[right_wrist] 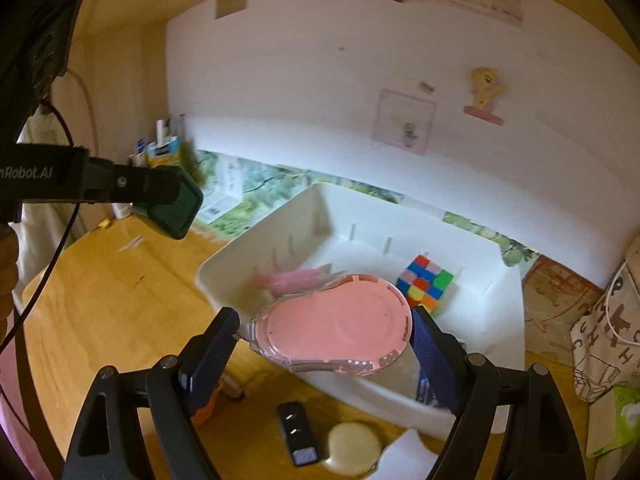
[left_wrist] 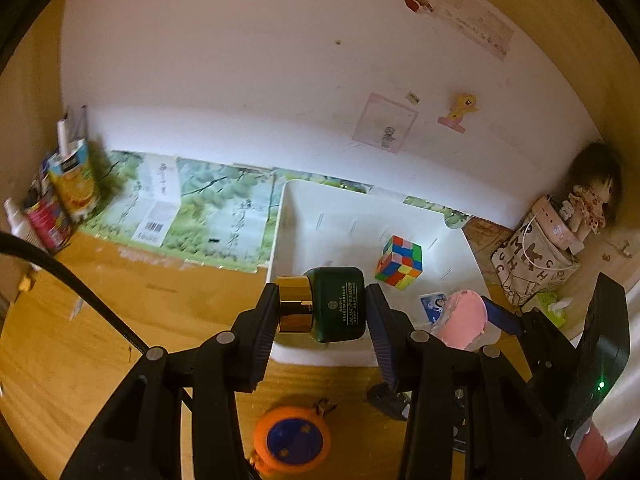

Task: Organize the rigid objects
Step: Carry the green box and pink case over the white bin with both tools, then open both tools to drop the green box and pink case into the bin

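Small printed card (left_wrist: 433,305) in the white plastic bin (left_wrist: 304,208): partly hidden behind the pink plastic tape dispenser (left_wrist: 464,318); its print cannot be read.
Orange round gadget with a blue face (left_wrist: 291,442): partly covered by a gripper finger.
Pink streaks (right_wrist: 298,280) inside the bin: too blurred to be identified.
Flat white object (right_wrist: 404,458): cut off by the bottom edge.

Green gold-capped jar (left_wrist: 338,304), pink case (right_wrist: 336,322), both held aloft

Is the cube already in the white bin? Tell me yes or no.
Yes: in the left wrist view the cube sits on the floor of the white bin, clear of both tools.
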Tool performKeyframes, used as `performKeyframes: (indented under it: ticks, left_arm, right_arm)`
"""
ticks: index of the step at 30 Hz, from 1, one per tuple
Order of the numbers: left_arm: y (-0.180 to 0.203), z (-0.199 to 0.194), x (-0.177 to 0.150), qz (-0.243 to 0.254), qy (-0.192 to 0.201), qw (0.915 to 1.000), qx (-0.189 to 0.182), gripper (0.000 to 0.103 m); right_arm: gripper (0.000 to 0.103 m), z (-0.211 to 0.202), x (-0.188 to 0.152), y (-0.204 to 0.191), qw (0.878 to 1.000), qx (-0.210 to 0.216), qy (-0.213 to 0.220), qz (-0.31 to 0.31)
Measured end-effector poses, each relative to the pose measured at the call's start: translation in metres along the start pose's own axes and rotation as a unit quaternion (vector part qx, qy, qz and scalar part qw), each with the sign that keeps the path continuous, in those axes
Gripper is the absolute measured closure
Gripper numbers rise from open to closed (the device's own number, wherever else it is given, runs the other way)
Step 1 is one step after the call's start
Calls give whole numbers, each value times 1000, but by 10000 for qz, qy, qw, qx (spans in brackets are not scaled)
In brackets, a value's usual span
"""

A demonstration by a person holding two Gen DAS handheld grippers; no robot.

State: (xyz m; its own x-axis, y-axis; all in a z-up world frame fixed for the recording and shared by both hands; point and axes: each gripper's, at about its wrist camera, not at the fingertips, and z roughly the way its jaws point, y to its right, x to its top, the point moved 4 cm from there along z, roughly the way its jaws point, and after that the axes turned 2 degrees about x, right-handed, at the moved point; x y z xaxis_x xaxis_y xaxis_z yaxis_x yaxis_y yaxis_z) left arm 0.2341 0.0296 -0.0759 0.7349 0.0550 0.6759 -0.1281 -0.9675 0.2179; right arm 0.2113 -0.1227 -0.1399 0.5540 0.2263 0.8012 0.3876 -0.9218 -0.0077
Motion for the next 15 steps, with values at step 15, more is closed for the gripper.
performKeyframes:
  ticks: [15]
  left_arm:
    - [33,68,24,521,-386,9975,-294,56]
  right_arm:
    - [18,44,8,43,9970,-411,-147,634]
